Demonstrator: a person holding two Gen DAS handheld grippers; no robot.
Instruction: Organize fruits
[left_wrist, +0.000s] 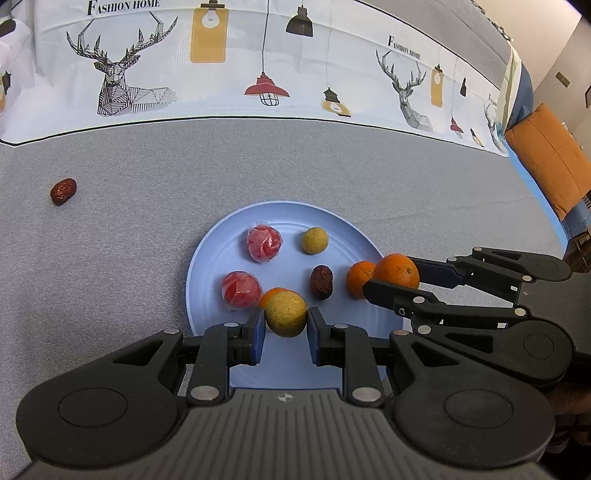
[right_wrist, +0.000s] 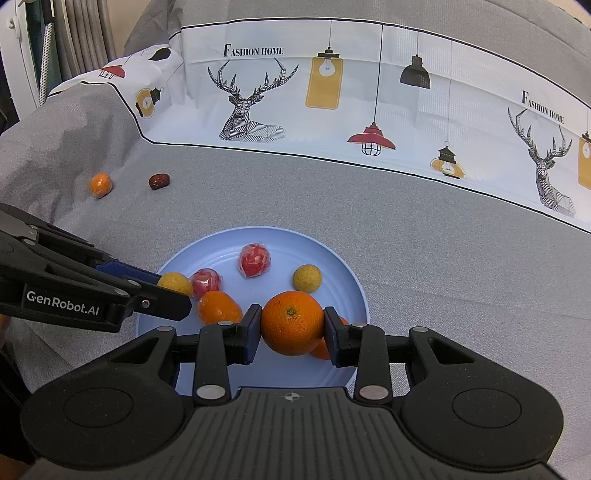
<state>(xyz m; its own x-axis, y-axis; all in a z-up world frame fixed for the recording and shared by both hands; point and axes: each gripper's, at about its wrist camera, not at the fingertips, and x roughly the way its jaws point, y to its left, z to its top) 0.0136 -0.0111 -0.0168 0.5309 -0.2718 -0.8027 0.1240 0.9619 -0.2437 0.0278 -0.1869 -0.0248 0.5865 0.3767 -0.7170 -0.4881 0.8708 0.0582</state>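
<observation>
Fruits are held over the blue plate (left_wrist: 207, 258), a yellow ball (left_wrist: 286, 314) clamped in the left gripper (left_wrist: 286, 325), an orange (right_wrist: 292, 323) in the right gripper (right_wrist: 292, 334) (release judged next; two pieces wait on the cloth).

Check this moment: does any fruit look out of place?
Yes. A small orange and a red date lie on the grey cloth, apart from the blue plate holding the rest. The left gripper holds a yellow ball, the right gripper an orange, both above the plate.
</observation>
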